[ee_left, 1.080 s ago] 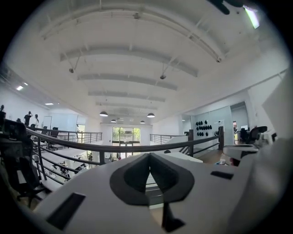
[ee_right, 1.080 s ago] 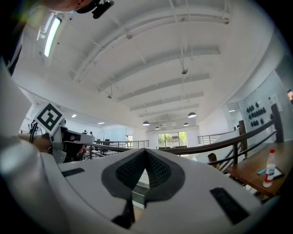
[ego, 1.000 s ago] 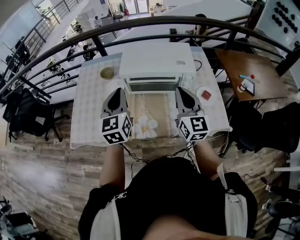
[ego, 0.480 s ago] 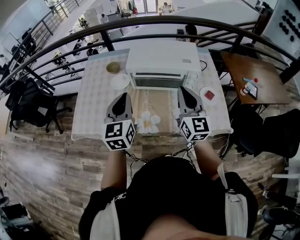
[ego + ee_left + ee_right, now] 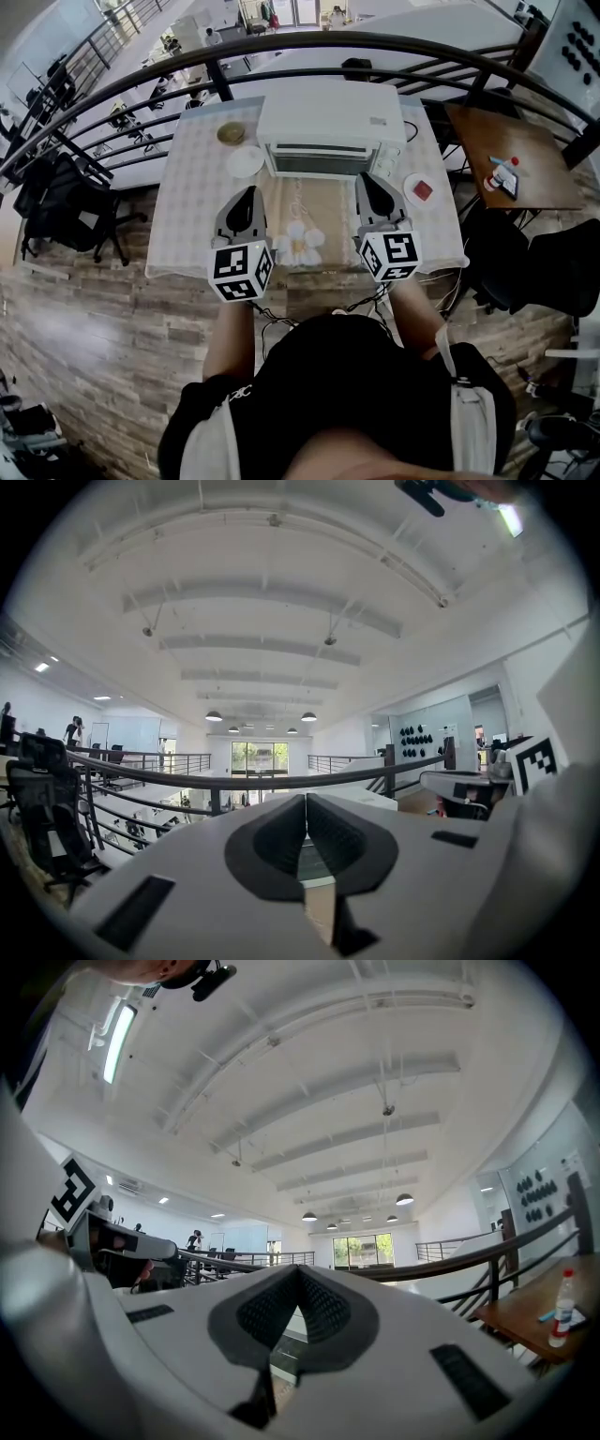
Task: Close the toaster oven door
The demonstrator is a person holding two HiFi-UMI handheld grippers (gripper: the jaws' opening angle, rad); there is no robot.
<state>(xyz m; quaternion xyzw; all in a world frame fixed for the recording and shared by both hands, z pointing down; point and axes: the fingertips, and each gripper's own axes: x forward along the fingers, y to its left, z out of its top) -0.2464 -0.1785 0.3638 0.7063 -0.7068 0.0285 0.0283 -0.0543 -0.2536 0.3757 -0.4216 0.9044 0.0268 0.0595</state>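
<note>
The white toaster oven (image 5: 330,120) stands at the back of the table. Its dark glass door (image 5: 330,162) looks upright against the body. My left gripper (image 5: 246,194) hovers over the table before the oven's left corner, shut and empty. My right gripper (image 5: 367,180) hovers before the oven's right corner, close to the front, also shut with nothing in it. In the left gripper view the jaws (image 5: 305,803) meet at the tip, with a sliver of the oven (image 5: 316,862) below them. The right gripper view shows its jaws (image 5: 298,1279) closed too.
A flowered runner (image 5: 302,246) lies in front of the oven. A small white plate (image 5: 246,161) and a bowl (image 5: 231,133) sit to the oven's left, a dish with something red (image 5: 422,190) to its right. A dark railing (image 5: 281,45) runs behind the table; a wooden side table (image 5: 511,150) stands to the right.
My left gripper has drawn back from the oven's left front corner, uncovering the small white plate. The right gripper has stayed put. Both remain shut.
</note>
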